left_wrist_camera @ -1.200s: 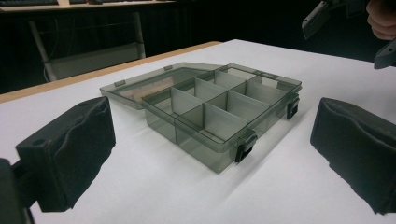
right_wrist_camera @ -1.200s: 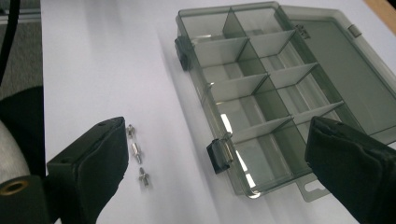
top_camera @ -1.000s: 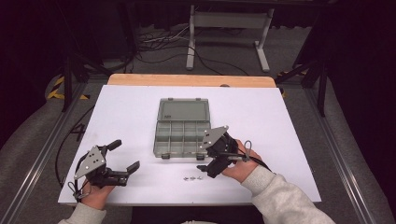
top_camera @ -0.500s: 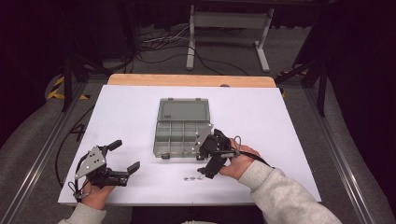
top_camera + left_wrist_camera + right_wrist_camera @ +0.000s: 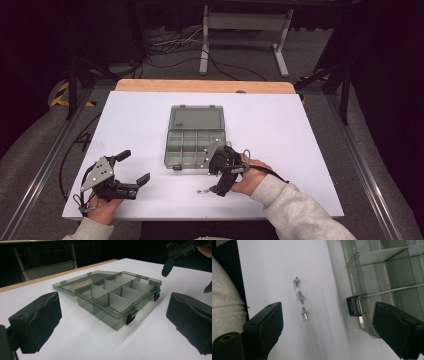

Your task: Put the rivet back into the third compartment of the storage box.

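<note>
My right claw [image 5: 220,181] hovers over the near edge of the white tabletop [image 5: 300,150], jaws spread wide and holding nothing. It has just been closing a touch, yet nothing sits between the pads. In the right gripper view three small metal screws [image 5: 301,298] lie in a short row on the bare surface between the jaws, well below them and apart from each other. Just beside them stands the clear compartment box [image 5: 194,149], its lid thrown back flat and its dividers empty as far as I can see; one black latch [image 5: 355,306] juts from the front wall close to my far jaw.

My left claw [image 5: 134,167] rests off to the left, also wide open and empty, pointing at the box from well apart.

The risks I see from here: the screws are tiny and smooth, so if I come down off-centre a pad may flick one away or roll it off the near edge. The row is tight enough that I could pinch two at once, or nudge the neighbours. My far jaw also stands near the latch, so a careless descent could bump the box and shift it.
</note>
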Demonstrator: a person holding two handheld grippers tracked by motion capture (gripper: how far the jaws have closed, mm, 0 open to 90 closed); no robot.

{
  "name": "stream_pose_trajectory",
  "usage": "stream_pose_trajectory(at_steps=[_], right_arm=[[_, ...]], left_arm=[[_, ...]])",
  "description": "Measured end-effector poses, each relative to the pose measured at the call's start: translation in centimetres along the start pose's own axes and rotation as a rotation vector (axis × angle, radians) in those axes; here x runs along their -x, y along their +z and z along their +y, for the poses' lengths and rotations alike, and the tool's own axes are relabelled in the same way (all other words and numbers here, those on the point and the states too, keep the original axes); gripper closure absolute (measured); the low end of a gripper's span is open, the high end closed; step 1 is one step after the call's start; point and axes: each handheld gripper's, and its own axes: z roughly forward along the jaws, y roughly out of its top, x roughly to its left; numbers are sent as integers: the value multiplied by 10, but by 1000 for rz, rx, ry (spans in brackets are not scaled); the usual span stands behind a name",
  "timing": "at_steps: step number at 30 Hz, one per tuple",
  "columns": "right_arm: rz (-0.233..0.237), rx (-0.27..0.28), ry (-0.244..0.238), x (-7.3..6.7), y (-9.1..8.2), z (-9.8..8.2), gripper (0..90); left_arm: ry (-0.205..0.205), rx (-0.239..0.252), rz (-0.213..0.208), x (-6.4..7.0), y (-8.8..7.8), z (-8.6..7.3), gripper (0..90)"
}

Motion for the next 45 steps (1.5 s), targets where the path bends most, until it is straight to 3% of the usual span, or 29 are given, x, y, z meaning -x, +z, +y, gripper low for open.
stream_pose_trajectory(at_steps=[9,21,27,31,39,42,45], right_arm=[[12,-10,4,-5,19,-6,124],[46,-28,27,-12,36,-10,213],[60,-29,8,-15,40,-9,361],[90,-60,-13,-17,43,-8,456],[103,-59,-4,-16,42,-7,620],[104,-65,4,-14,42,-6,739],[108,-69,-11,-15,42,-6,804]], left_arm=[[5,-8,-2,1,1,0,5],[9,-12,-3,1,2,0,5],[5,-10,-5,1,2,-1,5],[7,-14,-2,0,1,0,5],[7,-14,0,0,1,0,6],[6,-14,4,0,1,-1,7],[5,-16,5,-1,1,-1,7]])
